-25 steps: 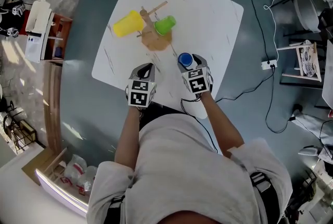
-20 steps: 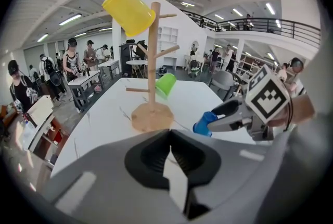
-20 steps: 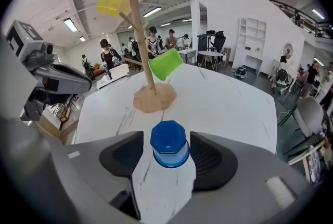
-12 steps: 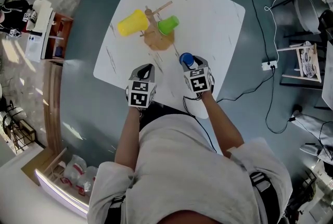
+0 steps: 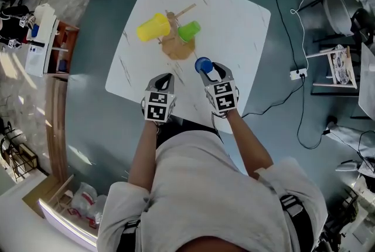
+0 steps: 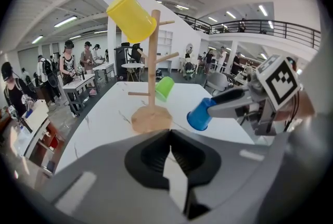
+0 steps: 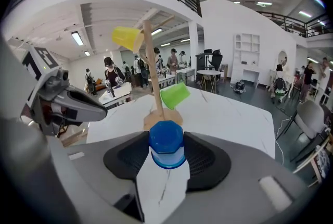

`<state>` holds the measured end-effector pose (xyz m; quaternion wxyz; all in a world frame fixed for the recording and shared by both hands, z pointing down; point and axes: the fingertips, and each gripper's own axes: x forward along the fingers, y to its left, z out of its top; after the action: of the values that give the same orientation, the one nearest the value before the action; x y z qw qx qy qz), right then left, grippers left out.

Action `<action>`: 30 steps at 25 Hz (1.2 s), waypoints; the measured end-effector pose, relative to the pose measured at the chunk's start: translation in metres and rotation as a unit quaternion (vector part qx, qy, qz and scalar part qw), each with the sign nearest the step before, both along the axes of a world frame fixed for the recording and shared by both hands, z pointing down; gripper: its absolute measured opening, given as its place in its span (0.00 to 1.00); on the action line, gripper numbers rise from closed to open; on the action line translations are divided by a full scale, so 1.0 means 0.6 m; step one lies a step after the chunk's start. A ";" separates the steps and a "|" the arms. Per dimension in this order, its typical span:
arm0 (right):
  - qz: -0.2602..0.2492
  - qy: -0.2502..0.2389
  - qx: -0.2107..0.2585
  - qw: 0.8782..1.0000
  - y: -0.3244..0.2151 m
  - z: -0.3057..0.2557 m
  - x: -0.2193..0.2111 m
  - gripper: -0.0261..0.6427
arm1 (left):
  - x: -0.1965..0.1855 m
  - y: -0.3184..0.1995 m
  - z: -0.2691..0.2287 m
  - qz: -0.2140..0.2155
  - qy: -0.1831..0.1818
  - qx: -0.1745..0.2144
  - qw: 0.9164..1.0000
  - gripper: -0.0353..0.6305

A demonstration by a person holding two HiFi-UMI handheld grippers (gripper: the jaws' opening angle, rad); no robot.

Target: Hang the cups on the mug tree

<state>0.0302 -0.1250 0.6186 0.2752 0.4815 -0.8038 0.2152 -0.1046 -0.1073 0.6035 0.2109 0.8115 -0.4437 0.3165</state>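
Two of 3 cups hang on the mug tree (image 5: 174, 44): yellow cup (image 5: 152, 27) on a top peg, tilted mouth-down, on the tree's left in head view; green cup (image 5: 188, 30) on a lower peg on the opp. side, just above the round wooden base. Several other pegs are bare. Third one, the blue cup (image 5: 203, 64), is not on the tree. It sits in the R gripper (image 5: 206, 71), pads pressing it from both sides, jaws partway apart w/ the cup filling the gap. In head view the cup is near the tree base, on the person's side of it and a little to the right, not touching it. Cannot tell for sure whether it is clear of the tabletop; left gripper view suggests it is held above the surface. L gripper (image 5: 166, 76) has its jaws fully closed w/ nothing between them, and is over the near edge of the white marbled table (image 5: 234, 16), beside the R gripper and apart from the tree. Tree stands upright approx. mid-table. People are at desks in the background of both gripper views.
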 end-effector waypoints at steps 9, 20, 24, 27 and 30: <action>-0.004 -0.011 0.048 0.999 0.000 -0.084 -0.035 0.36 | -0.007 -0.010 -0.019 0.004 0.036 0.006 0.999 0.06; 0.001 -0.046 0.105 0.993 0.013 -0.184 -0.060 0.36 | 0.000 -0.026 -0.071 -0.003 0.075 0.037 0.996 0.06; 0.006 -0.061 0.131 0.989 0.007 -0.219 -0.067 0.36 | -0.005 -0.030 -0.082 0.000 0.071 0.045 0.996 0.06; 0.004 -0.072 0.151 0.986 0.007 -0.244 -0.071 0.36 | -0.008 -0.027 -0.079 -0.002 0.071 0.041 0.997 0.06; 0.001 -0.076 0.164 0.984 0.006 -0.261 -0.072 0.36 | -0.006 -0.026 -0.077 -0.002 0.072 0.039 0.997 0.06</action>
<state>-0.0128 -0.1217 0.4618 0.1307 0.5031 -0.8463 0.1164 -0.1082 -0.1232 0.5570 0.2110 0.8387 -0.4415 0.2391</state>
